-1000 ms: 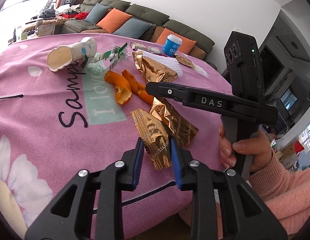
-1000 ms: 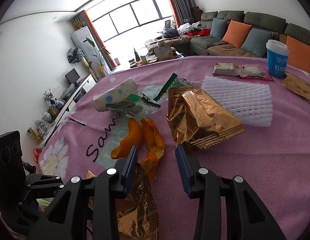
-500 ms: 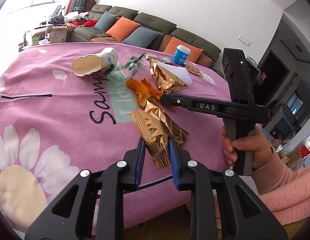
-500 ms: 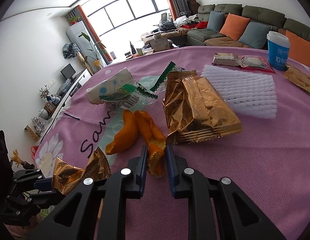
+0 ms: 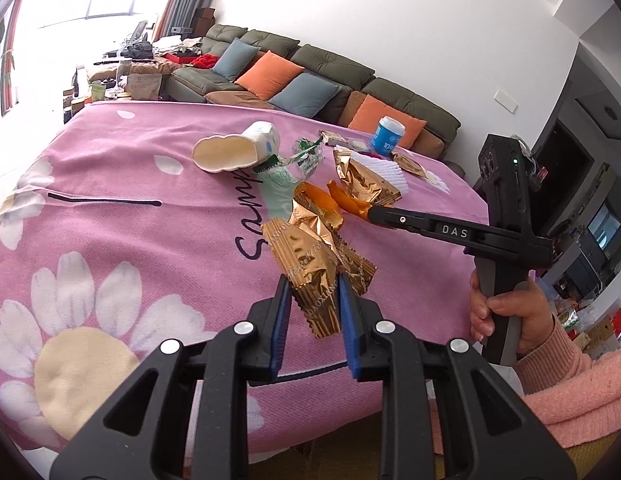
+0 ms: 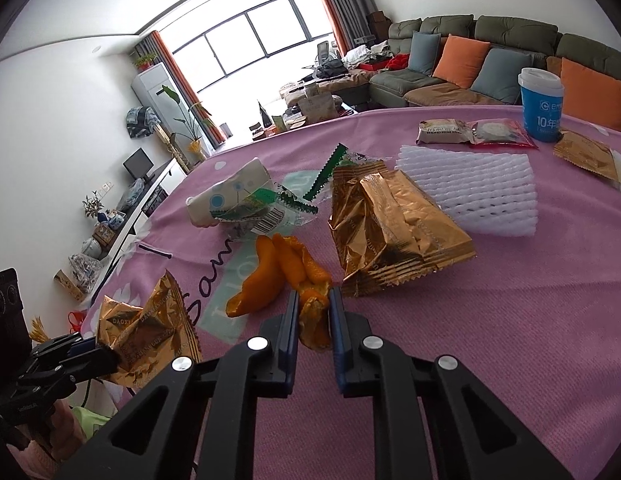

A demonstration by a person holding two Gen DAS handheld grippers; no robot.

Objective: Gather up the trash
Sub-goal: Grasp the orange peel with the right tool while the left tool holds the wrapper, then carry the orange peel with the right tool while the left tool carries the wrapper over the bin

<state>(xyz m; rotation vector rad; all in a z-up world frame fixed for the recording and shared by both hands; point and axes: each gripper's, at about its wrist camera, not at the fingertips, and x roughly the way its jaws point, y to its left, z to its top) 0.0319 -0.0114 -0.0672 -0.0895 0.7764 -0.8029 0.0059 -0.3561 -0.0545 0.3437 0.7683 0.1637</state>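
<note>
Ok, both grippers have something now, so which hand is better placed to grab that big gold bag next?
Right. The right gripper, shut on orange peel, sits beside the big gold bag. The left gripper holds a gold wrapper near the table edge. Either must drop its load first.

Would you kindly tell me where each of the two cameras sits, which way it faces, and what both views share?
Left wrist: rides the left gripper, looking across the pink flowered tablecloth toward the green sofa; shows its jaws shut on a gold foil wrapper, plus the right gripper and the hand holding it.
Right wrist: rides the right gripper, facing the big window; its jaws have just been closing and pinch the orange peel.
Shared: both grippers, wrapper, peel, tablecloth, sofa.
</note>
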